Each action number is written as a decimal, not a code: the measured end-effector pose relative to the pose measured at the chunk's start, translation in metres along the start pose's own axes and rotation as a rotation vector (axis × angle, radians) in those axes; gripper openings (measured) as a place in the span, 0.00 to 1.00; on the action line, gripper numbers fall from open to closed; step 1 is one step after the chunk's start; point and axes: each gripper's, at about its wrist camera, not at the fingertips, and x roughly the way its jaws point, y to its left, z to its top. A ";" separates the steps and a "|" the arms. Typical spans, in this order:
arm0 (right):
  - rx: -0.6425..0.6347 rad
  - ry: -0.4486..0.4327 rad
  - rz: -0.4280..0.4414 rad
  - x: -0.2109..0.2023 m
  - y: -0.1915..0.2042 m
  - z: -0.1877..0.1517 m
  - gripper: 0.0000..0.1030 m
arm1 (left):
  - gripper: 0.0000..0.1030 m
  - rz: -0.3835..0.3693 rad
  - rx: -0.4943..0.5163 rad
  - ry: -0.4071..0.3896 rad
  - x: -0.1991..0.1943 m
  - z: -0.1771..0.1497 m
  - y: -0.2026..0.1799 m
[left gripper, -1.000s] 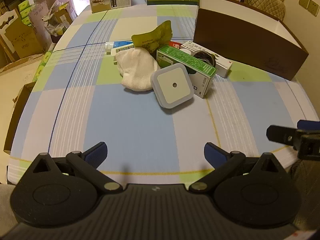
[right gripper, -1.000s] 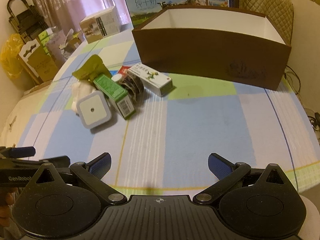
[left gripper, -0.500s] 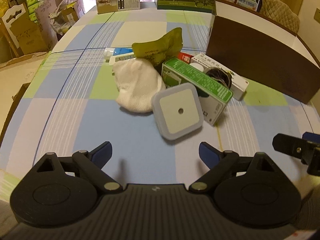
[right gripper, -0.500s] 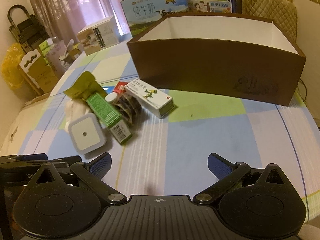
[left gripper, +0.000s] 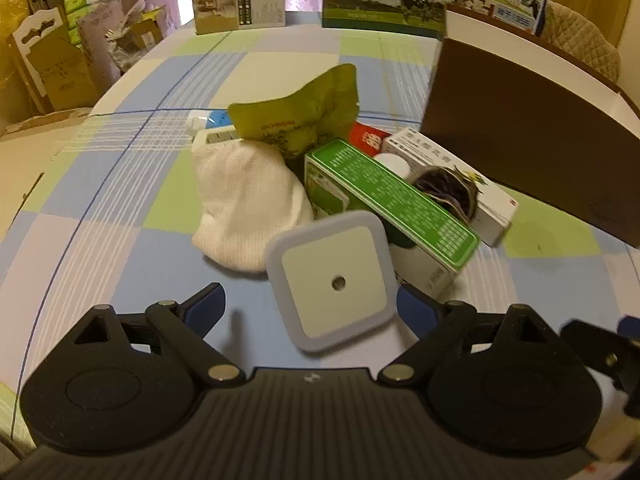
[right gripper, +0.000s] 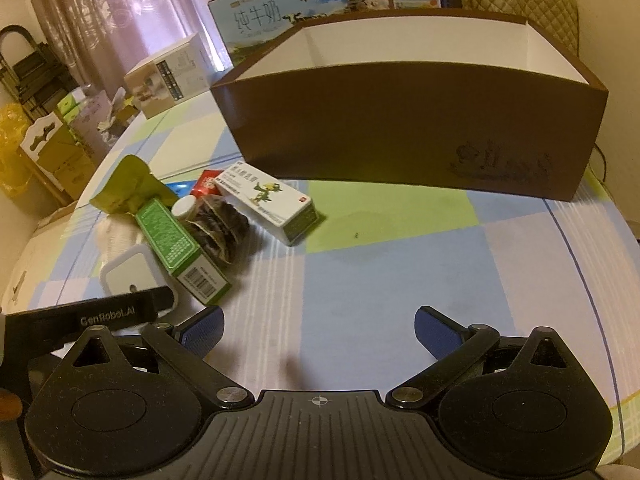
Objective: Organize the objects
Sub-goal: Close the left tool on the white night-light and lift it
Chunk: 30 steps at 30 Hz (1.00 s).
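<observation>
Both grippers hang spread wide over the checked tablecloth (right gripper: 380,280), empty.

The left gripper (left gripper: 310,312) has its blue pads either side of the square white night light (left gripper: 332,280), not closed on it. That light leans at the near edge of the pile, against the green box (left gripper: 392,200), beside the white sock (left gripper: 248,200). The right gripper (right gripper: 318,328) is over bare cloth, with the brown box (right gripper: 420,128) beyond the pile.

Warm, dim yellowish indoor light fills both views, with the brightest patch at the pink curtains (right gripper: 120,20) behind. Shadows under the objects on the checked tablecloth (right gripper: 400,264) are soft. Fisheye distortion bends the table edges, and corners darken and slightly blur.
</observation>
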 end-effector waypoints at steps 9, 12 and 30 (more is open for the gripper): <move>0.017 0.016 -0.012 0.008 -0.007 -0.002 0.96 | 0.87 -0.010 -0.047 -0.018 0.008 0.009 0.001; 0.017 0.017 -0.018 0.009 -0.008 -0.003 0.96 | 0.79 -0.020 -0.029 -0.027 0.007 0.007 0.003; 0.074 0.041 -0.030 0.014 -0.023 -0.008 0.96 | 0.76 0.062 0.201 -0.128 -0.012 -0.012 0.008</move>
